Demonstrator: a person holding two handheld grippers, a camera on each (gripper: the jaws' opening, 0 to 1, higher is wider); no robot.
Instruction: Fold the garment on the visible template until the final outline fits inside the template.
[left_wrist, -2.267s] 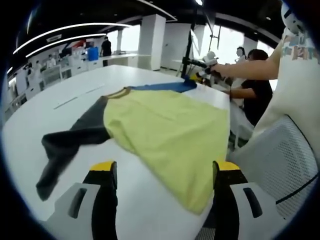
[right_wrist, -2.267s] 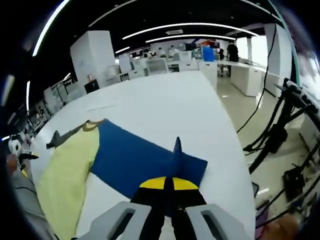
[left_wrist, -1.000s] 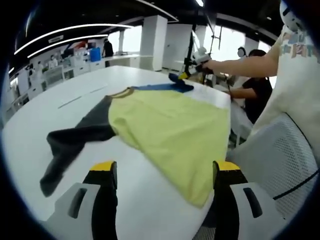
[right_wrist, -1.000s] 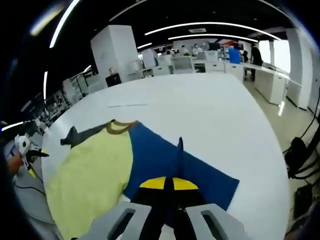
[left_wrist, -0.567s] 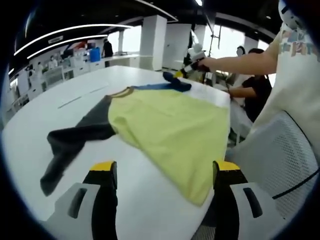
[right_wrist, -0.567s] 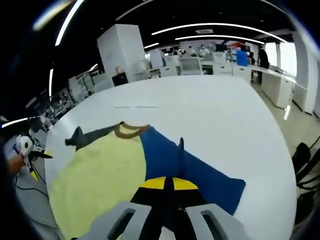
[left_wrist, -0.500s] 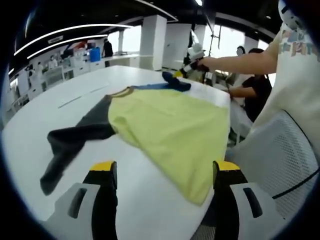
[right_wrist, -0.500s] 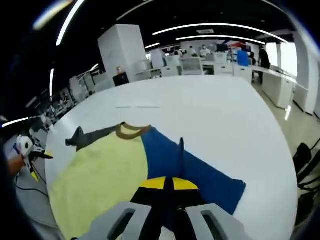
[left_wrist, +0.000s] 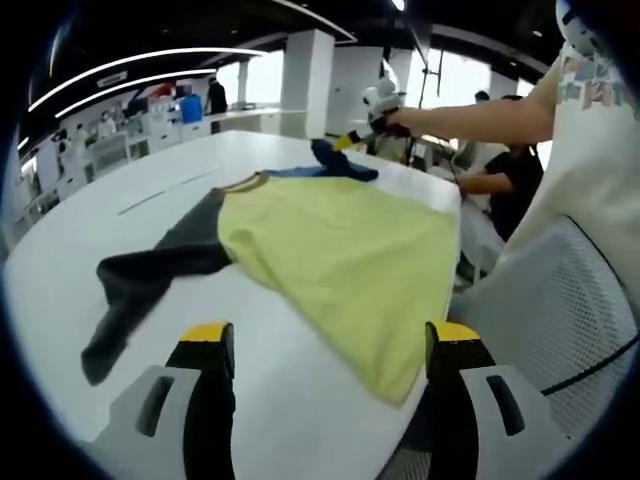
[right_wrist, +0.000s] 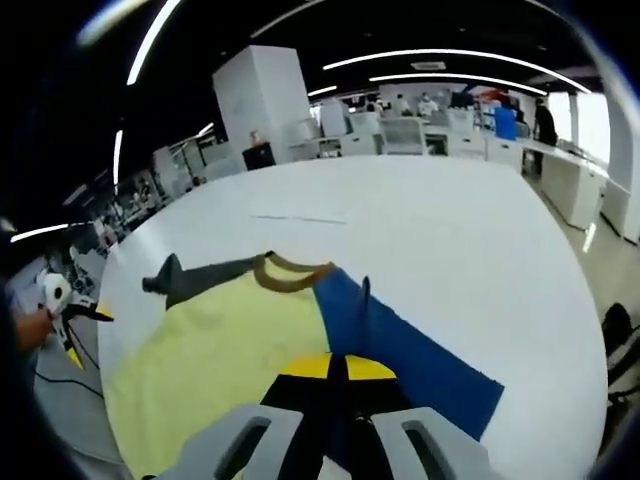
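Note:
On the white table lies a shirt with a yellow-green body, a brown collar, a dark grey sleeve and a blue sleeve. My right gripper is shut on a raised fold of the blue sleeve. In the left gripper view that right gripper holds the blue cloth up at the shirt's far end. My left gripper stands open just short of the shirt's near hem, nothing between its jaws. It appears small at the far left as the left gripper.
Faint line marks run across the table beyond the collar. A white mesh chair stands at the table's right edge beside the person's torso, and a seated person in black is behind. Desks and white columns fill the background.
The right gripper has lifted the blue sleeve and carried it inward toward the collar and yellow body. The left gripper has stayed open in the same place.

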